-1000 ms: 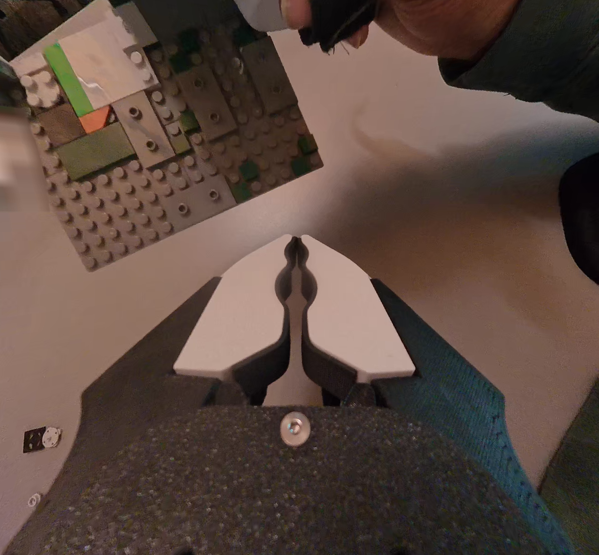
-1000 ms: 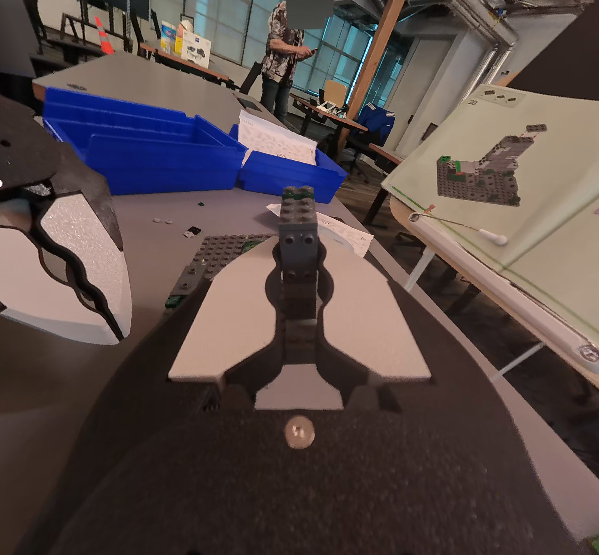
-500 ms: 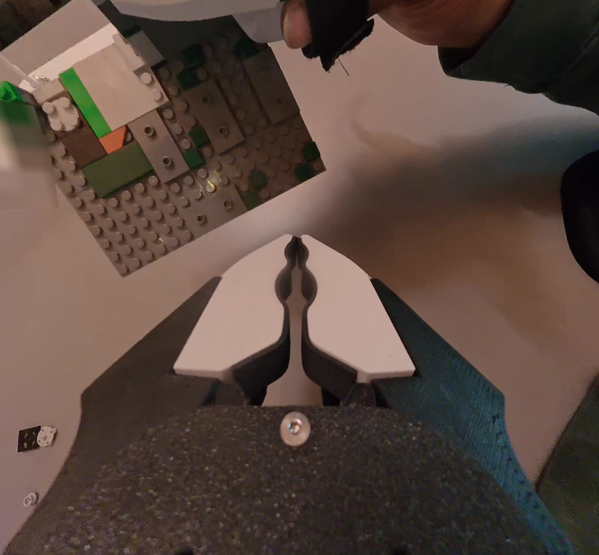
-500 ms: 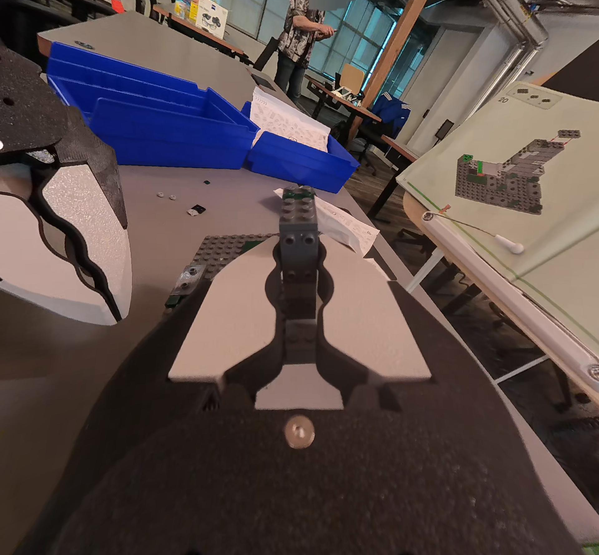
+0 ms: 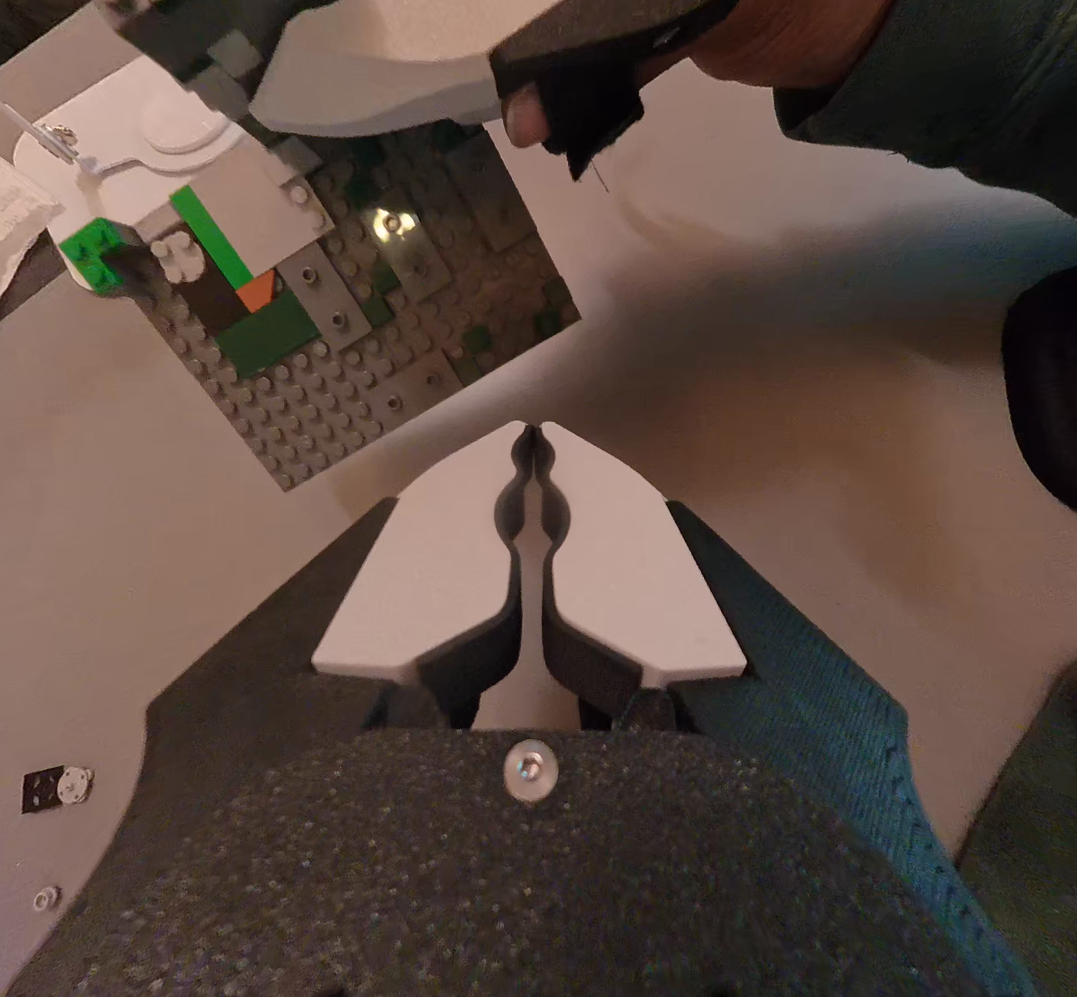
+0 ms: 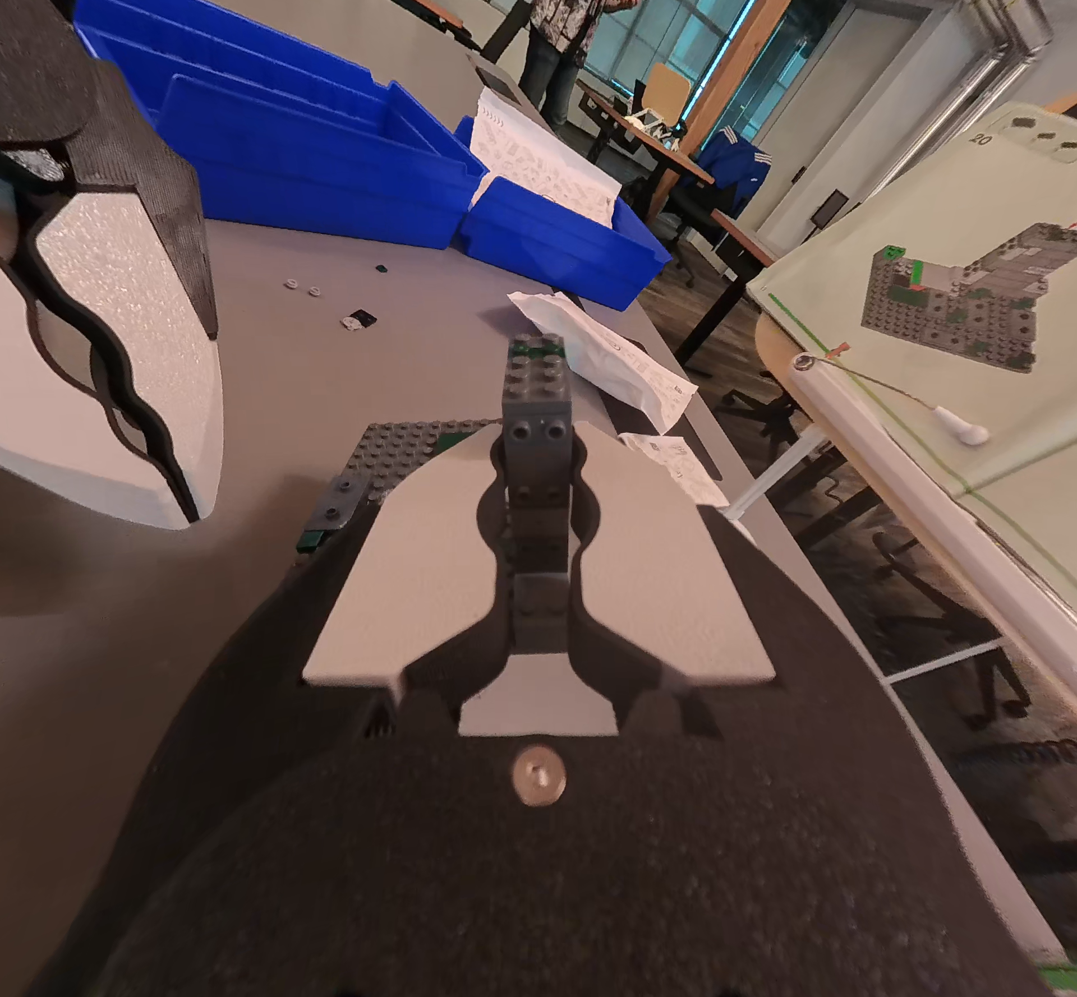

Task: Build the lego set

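The grey baseplate (image 5: 303,415) lies on the table up and left of my left gripper (image 5: 533,432), which is shut and empty above bare table. The plate carries grey, white, green, brown and orange tiles and a bright green corner brick (image 5: 93,252). My right gripper (image 6: 536,433) is shut on a tall dark grey brick stack (image 6: 536,398) with a green layer at its far end. In the left wrist view the stack (image 5: 175,19) hangs over the plate's far end, held between white fingers (image 5: 419,25). The plate also shows in the right wrist view (image 6: 402,444).
Blue bins (image 6: 303,153) stand at the back of the table. Crumpled paper bags (image 6: 606,363) lie right of the plate. An open instruction booklet (image 6: 932,299) rests on a stand at right. Small loose pieces (image 5: 58,788) (image 6: 358,319) lie on the table. A person (image 6: 571,19) stands far behind. Some 11 cm of space lies between my two pairs of fingers.
My right gripper has come down and closer with the brick stack, now over the plate's far end. In the left view the plate has shifted right and nearer. My left gripper stays shut.
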The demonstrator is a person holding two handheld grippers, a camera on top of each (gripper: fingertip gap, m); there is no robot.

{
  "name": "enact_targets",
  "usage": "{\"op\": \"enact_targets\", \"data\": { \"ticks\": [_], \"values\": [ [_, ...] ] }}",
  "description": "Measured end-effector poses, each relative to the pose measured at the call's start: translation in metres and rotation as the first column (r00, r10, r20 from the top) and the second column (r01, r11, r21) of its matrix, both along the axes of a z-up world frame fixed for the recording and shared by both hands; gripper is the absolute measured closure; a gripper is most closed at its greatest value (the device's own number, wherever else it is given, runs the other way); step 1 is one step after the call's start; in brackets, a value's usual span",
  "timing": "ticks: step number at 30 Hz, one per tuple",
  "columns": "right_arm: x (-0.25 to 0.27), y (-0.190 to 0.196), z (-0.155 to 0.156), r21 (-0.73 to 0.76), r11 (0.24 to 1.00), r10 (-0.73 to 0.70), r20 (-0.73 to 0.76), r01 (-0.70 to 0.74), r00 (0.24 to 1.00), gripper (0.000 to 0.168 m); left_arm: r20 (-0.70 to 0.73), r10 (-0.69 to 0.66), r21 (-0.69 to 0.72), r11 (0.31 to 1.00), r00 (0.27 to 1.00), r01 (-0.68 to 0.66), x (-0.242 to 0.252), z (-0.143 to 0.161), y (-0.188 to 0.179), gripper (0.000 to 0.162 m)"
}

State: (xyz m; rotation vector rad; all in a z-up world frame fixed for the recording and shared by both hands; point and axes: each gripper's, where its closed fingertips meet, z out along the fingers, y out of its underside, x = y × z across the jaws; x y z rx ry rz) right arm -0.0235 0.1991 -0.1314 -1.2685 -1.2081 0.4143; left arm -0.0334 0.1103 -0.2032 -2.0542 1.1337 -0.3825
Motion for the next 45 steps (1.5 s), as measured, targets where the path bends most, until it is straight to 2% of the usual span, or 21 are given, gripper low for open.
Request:
{"op": "enact_targets", "data": {
  "ticks": [8,12,16,20,32,37,41,45],
  "values": [
    [-0.002,0.001,-0.011,-0.072,0.997,0.008,-0.026,-0.010,1.000,0.151,0.002,0.000,0.003,1.000,1.000,0.000,0.000,0.001,0.000,0.162],
    [0.001,0.009,-0.028,-0.232,0.972,0.023,-0.078,-0.041,0.997,0.151,0.006,0.000,0.008,1.000,1.000,0.000,0.000,0.002,0.000,0.162],
    [0.009,0.024,-0.056,-0.415,0.908,0.012,-0.108,-0.056,0.994,0.150,0.011,0.007,0.013,1.000,1.000,-0.007,-0.002,0.002,0.002,0.162],
    [0.013,0.029,-0.073,-0.533,0.841,0.022,-0.136,-0.092,0.990,0.149,0.017,0.014,0.008,1.000,1.000,-0.015,-0.003,0.000,0.005,0.162],
    [0.020,0.032,-0.069,-0.529,0.840,0.042,-0.156,-0.119,0.987,0.148,0.024,0.008,-0.001,1.000,1.000,-0.008,-0.001,-0.002,0.005,0.162],
    [0.031,0.031,-0.052,-0.507,0.857,0.021,-0.147,-0.094,0.989,0.137,0.059,0.030,-0.001,1.000,0.998,-0.030,-0.014,0.009,0.012,0.162],
    [0.051,0.021,-0.052,-0.508,0.861,-0.005,-0.046,-0.019,0.999,0.130,0.124,0.035,0.006,0.999,0.992,-0.036,-0.032,0.023,0.023,0.162],
    [0.064,0.007,-0.078,-0.552,0.832,-0.015,0.069,0.051,0.997,0.129,0.166,-0.004,0.012,1.000,0.986,0.002,-0.046,0.024,0.035,0.162]
  ]
}}
